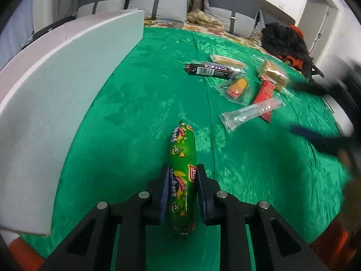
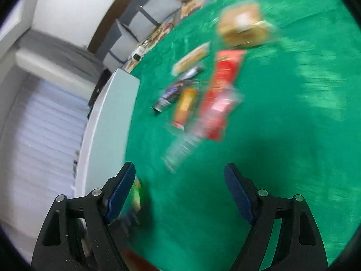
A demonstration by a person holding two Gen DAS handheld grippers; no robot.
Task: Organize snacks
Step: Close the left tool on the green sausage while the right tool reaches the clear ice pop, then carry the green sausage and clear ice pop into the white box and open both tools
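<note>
My left gripper (image 1: 182,169) is shut on a green sausage stick (image 1: 182,155), which points forward over the green cloth. A pile of snacks lies ahead to the right: a dark bar (image 1: 212,70), an orange packet (image 1: 237,87), a red packet (image 1: 265,90), a clear tube packet (image 1: 250,113), a tan packet (image 1: 274,73) and a pale bar (image 1: 226,59). My right gripper (image 2: 180,176) is open and empty above the cloth, its view blurred. The same pile shows there, with the red packet (image 2: 220,94) and clear packet (image 2: 180,149) nearest. The sausage (image 2: 136,194) shows beside its left finger.
A white box (image 1: 67,85) stands along the left of the table; it also shows in the right wrist view (image 2: 108,122). Grey sofa cushions (image 1: 158,4) sit behind the table. A black and orange bag (image 1: 286,43) lies at the far right. The right gripper appears blurred in the left wrist view (image 1: 320,140).
</note>
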